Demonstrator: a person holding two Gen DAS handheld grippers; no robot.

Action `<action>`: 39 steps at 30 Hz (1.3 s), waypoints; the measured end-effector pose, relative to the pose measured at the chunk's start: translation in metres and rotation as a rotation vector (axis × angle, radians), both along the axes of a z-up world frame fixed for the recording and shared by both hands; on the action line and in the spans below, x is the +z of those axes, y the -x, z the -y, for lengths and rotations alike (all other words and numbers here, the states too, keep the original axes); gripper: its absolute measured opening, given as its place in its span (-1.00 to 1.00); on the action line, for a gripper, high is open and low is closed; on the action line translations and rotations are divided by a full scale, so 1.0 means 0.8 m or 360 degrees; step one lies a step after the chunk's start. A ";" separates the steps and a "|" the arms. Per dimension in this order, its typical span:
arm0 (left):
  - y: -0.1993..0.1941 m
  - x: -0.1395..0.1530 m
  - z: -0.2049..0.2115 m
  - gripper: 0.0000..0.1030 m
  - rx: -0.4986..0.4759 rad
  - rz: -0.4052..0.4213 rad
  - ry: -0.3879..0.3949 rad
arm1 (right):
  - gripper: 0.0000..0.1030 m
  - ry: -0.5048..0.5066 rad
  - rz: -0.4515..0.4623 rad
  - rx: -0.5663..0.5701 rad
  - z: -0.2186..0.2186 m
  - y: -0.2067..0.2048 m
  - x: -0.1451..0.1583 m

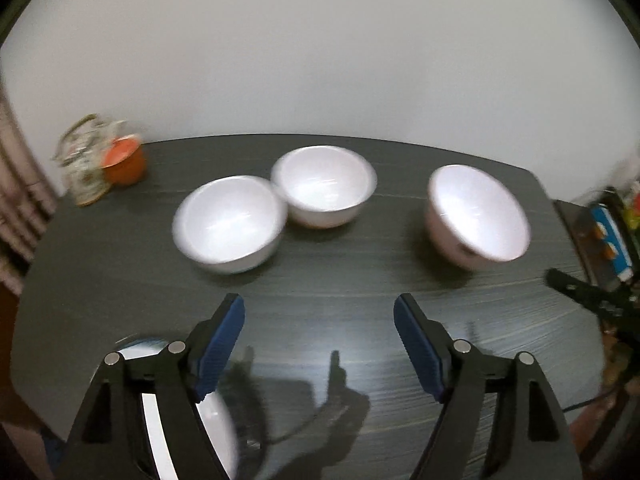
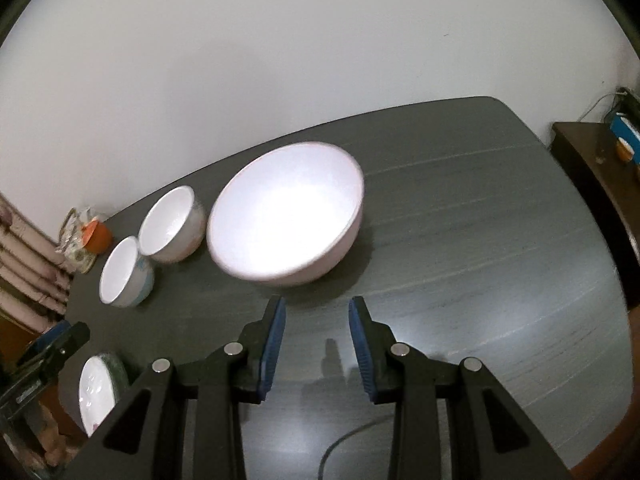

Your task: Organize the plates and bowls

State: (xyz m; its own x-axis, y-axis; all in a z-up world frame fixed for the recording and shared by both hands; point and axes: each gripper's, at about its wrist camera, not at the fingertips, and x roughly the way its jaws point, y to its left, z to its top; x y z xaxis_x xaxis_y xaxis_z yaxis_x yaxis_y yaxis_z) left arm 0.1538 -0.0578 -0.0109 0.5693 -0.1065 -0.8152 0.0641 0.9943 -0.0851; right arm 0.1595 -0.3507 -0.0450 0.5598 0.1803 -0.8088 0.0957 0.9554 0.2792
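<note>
Blue ribbed pads line both pairs of jaws, and neither pair has hold of anything. The left gripper (image 1: 319, 340) stands wide open above the near part of the dark worktop (image 1: 360, 300), its pads far apart, wide enough, I judge, to take a bowl's wall or rim. The right gripper (image 2: 317, 344) is parted more narrowly, with bare worktop showing between its pads; it points at the large bowl (image 2: 286, 212), which sits just beyond its tips, close but not touching.

Left of that bowl, two small bowls (image 1: 230, 224) (image 1: 324, 186) stand upright with their rims touching or nearly so, the far one closer to the wall; the large bowl is apart from them on the right. All three look empty. Grouped this way, the pair seems ready for nesting, and the large bowl is likely the right side's first target.

At the near left edge a white plate (image 2: 96, 392) lies partly under the left gripper's arm, so its full outline is hidden.

Farther off, an orange cup (image 1: 122, 162) and a patterned pot (image 1: 82, 160) sit at the far left corner, clear of the work. A side table (image 2: 592, 152) with a blue box stands to the right.
</note>
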 end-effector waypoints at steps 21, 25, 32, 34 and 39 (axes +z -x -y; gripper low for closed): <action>-0.175 -0.066 0.104 0.38 0.0056 -0.0502 0.0360 | -0.35 -0.0116 -0.0281 -0.0103 0.040 -0.114 -0.053; -0.182 -0.081 0.112 0.17 0.0053 -0.0542 0.0315 | -0.35 -0.0095 -0.0284 -0.0106 0.040 -0.118 -0.061; -0.186 -0.099 0.124 -0.30 0.0036 -0.0592 0.0334 | -0.39 -0.0104 -0.0276 -0.0137 0.035 -0.121 -0.074; -0.184 -0.102 0.125 -0.47 0.0030 -0.0604 0.0377 | -0.49 -0.0115 -0.0262 -0.0130 0.032 -0.124 -0.074; -0.180 -0.098 0.127 -0.76 -0.0014 -0.0604 0.0444 | -0.73 -0.0073 -0.0256 -0.0101 0.017 -0.127 -0.068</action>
